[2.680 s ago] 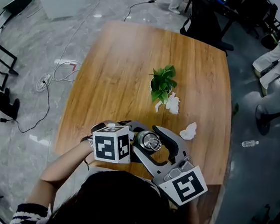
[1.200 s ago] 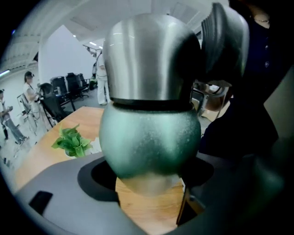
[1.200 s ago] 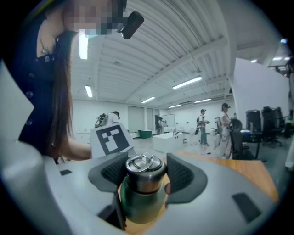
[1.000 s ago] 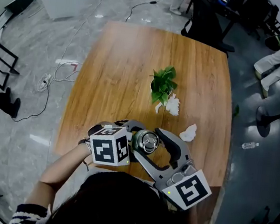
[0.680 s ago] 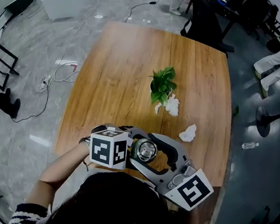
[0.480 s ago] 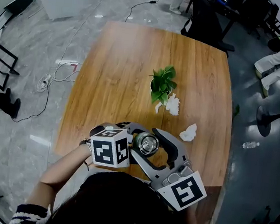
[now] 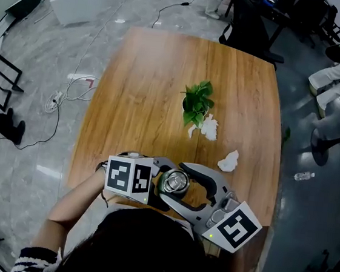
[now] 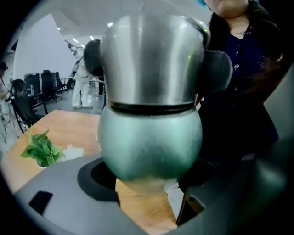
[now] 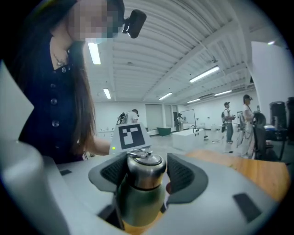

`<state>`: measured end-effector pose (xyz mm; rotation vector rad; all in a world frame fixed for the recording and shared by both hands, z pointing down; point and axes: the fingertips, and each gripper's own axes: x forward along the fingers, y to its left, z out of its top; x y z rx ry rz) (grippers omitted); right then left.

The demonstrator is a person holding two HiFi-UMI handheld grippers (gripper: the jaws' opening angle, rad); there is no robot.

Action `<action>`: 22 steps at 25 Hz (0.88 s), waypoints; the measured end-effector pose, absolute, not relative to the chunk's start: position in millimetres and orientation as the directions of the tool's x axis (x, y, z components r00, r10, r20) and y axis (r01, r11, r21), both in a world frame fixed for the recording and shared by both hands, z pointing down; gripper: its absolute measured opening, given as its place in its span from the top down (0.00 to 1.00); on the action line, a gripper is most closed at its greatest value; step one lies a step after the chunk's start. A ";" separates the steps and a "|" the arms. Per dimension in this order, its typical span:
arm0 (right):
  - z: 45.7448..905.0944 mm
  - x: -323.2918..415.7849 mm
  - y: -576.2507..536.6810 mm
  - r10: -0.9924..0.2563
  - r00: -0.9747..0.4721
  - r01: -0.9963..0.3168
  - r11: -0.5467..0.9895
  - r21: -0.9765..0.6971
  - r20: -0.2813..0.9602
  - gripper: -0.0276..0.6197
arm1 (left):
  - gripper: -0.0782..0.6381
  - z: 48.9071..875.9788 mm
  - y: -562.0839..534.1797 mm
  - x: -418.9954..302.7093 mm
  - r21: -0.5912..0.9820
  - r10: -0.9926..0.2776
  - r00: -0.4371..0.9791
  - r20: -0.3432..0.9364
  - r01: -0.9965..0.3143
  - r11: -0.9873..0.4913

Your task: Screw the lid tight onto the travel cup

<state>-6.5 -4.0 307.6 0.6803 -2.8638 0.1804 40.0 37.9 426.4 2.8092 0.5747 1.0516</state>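
Observation:
The travel cup (image 7: 174, 182) stands near the table's front edge, seen from above with its steel lid on. In the left gripper view its green body (image 8: 149, 137) fills the frame under the steel lid (image 8: 151, 59). My left gripper (image 8: 149, 180) is shut on the cup's body low down. My right gripper (image 9: 147, 173) is shut on the lid (image 9: 143, 167), one ribbed pad (image 9: 183, 176) on each side. In the head view the left gripper (image 7: 159, 189) comes in from the left and the right gripper (image 7: 182, 175) from the lower right.
A small potted plant (image 7: 197, 102) stands mid-table with crumpled tissues (image 7: 209, 126) beside it and another tissue (image 7: 228, 160) nearer the right edge. The wooden table (image 7: 139, 86) stretches away. Cables and a bottle (image 7: 303, 174) lie on the floor.
Both marker cubes have turned between frames while the grippers stay on the cup. The cup has shifted slightly toward the person over the last half second.

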 end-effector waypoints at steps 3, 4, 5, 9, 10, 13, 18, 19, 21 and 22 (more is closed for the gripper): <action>310.7 -4.3 -14.6 -0.522 -0.824 -0.545 0.837 -0.054 0.220 0.54 | 0.35 430.1 22.4 44.0 0.179 0.283 0.719 0.635 0.220 -0.959; 312.0 -2.4 -19.2 -0.555 -0.801 -0.578 0.815 -0.047 0.226 0.54 | 0.35 431.6 14.5 43.7 0.164 0.242 0.724 0.646 0.178 -0.970; 312.8 -0.5 -23.5 -0.585 -0.778 -0.608 0.793 -0.039 0.228 0.54 | 0.35 432.9 7.3 43.2 0.150 0.203 0.728 0.655 0.138 -0.979; 313.6 2.6 -31.0 -0.657 -0.719 -0.674 0.738 0.002 0.226 0.55 | 0.35 436.0 -9.6 42.5 0.089 0.082 0.722 0.687 0.028 -0.996; 313.3 2.0 -30.9 -0.663 -0.715 -0.679 0.735 0.007 0.222 0.55 | 0.35 436.1 -11.1 43.1 0.077 0.068 0.721 0.689 0.020 -0.997; 309.5 -3.4 -21.9 -0.599 -0.774 -0.621 0.782 -0.061 0.203 0.54 | 0.35 434.3 -1.8 43.4 0.098 0.134 0.733 0.667 0.092 -0.991; 307.8 -7.0 -6.4 -0.447 -0.867 -0.478 0.872 -0.111 0.222 0.54 | 0.35 427.5 27.0 40.6 0.159 0.300 0.720 0.626 0.260 -0.953; 309.3 -6.9 -8.1 -0.454 -0.861 -0.482 0.872 -0.084 0.228 0.54 | 0.35 428.3 26.3 41.6 0.154 0.293 0.719 0.631 0.254 -0.955; 312.2 -5.9 -14.7 -0.512 -0.827 -0.532 0.846 -0.029 0.233 0.54 | 0.35 432.0 18.5 43.9 0.136 0.242 0.723 0.646 0.203 -0.970; 313.4 -4.8 -18.8 -0.552 -0.800 -0.570 0.822 -0.009 0.235 0.54 | 0.35 433.7 12.9 44.8 0.126 0.209 0.726 0.655 0.167 -0.978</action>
